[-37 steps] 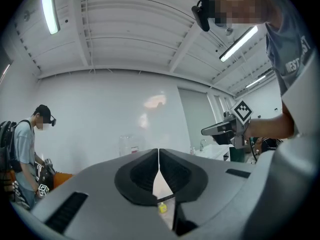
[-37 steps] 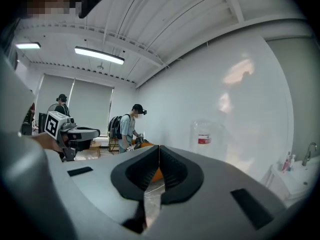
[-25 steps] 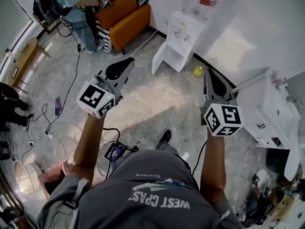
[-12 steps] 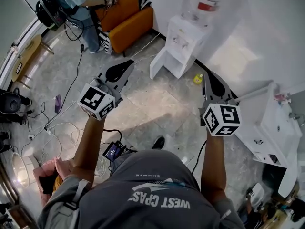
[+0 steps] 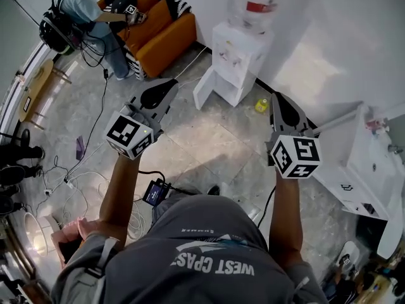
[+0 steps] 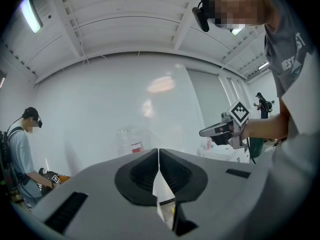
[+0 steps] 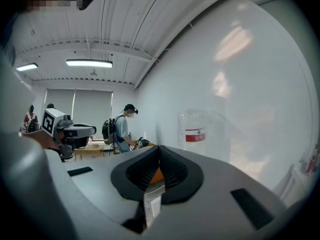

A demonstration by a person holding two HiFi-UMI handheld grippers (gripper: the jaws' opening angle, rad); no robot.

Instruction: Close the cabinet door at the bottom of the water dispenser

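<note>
door (image 5: 204, 87): standing open at the foot of the dispenser (image 5: 237, 43), which is sitting on the floor (image 5: 209, 138) against the wall (image 5: 329, 37), well ahead of both tools
handling: probably a light, stiff hinged panel, swinging freely; it is looking like thin plastic, so a gentle push is seeming wiser than a slam
hold: no grip needed, by my judgement; pressing shut tips on the outer face near the free edge, far from the hinge
pointing: free edge aiming away from the wall, toward the view's lower left; panel upright, long axis seeming vertical
left hand-held gripper (image 5: 169, 82): jaws pressing together, carrying nothing
right hand-held gripper (image 5: 276, 97): jaws meeting, nothing between; both hovering well short of the door
</note>
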